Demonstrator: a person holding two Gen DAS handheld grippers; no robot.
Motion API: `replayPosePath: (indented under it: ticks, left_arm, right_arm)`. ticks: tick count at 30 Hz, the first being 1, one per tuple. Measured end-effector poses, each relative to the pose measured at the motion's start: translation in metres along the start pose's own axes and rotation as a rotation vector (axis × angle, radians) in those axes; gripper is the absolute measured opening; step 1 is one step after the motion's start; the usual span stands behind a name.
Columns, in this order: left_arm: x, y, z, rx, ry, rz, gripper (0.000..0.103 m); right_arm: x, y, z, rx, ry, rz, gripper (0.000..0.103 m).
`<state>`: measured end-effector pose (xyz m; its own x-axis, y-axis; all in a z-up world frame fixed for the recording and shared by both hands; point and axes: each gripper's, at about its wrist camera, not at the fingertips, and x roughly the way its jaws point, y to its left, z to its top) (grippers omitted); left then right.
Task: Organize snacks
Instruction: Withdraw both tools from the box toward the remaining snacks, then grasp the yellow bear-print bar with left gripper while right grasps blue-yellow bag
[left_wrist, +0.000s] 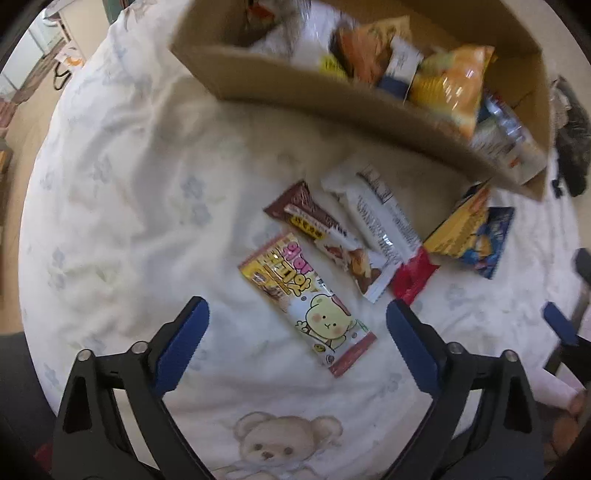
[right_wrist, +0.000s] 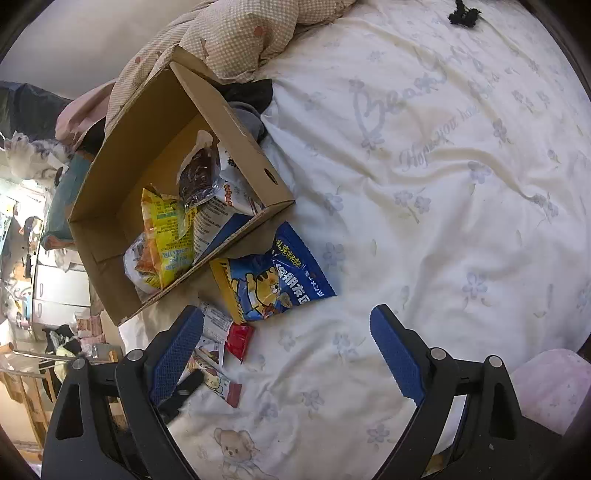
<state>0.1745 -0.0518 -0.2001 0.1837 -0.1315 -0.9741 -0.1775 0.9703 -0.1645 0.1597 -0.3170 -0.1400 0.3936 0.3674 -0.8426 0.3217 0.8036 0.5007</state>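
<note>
The left tool (left_wrist: 297, 321) is apart and empty above the bed sheet (left_wrist: 122, 206). The bear-print snack packet (left_wrist: 308, 304) lies flat just ahead, between the fingers, its long axis diagonal to the opening. The right tool (right_wrist: 286, 332), also apart and empty, is farther off. The cardboard box (left_wrist: 280, 79) sits beyond.

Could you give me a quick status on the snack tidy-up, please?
Both grippers open, empty: left gripper over bear bar, right gripper near blue bag. Box part filled. Nothing in the way.
</note>
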Motion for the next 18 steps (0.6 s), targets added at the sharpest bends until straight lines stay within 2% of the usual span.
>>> replayPosePath:
  ticks: [2,3,6,9,11,13,16,18]
  left_arm:
    - [0.008,-0.004,-0.001,0.011,-0.002,0.033,0.08]
    - [0.011,-0.006,-0.002,0.024,-0.007,0.065,0.078]
    - [0.013,-0.008,-0.004,0.049,-0.009,0.081,0.071]
    - [0.011,-0.007,-0.005,0.07,-0.015,0.097,0.05]
    - [0.008,-0.003,-0.006,0.089,-0.006,0.104,0.03]
    - [0.004,0.003,-0.004,0.087,0.02,0.079,0.022]
    - [-0.006,0.015,-0.003,0.085,0.057,0.032,0.018]
    - [-0.025,0.021,-0.001,0.092,0.044,0.005,0.011]
  right_arm:
    - [0.0,0.002,0.0,-0.004,-0.003,0.001,0.094]
    - [0.0,0.003,0.0,-0.01,-0.004,-0.002,0.094]
    - [0.002,0.004,0.0,-0.022,0.0,-0.014,0.094]
    - [0.005,0.002,0.001,-0.011,0.01,-0.012,0.094]
    - [0.005,0.003,0.001,-0.01,0.01,-0.01,0.094]
    - [0.004,0.005,0.001,-0.021,0.009,-0.012,0.094]
    - [0.004,0.005,-0.001,-0.033,0.011,-0.021,0.094]
    - [0.005,0.003,-0.002,-0.033,0.02,-0.024,0.094]
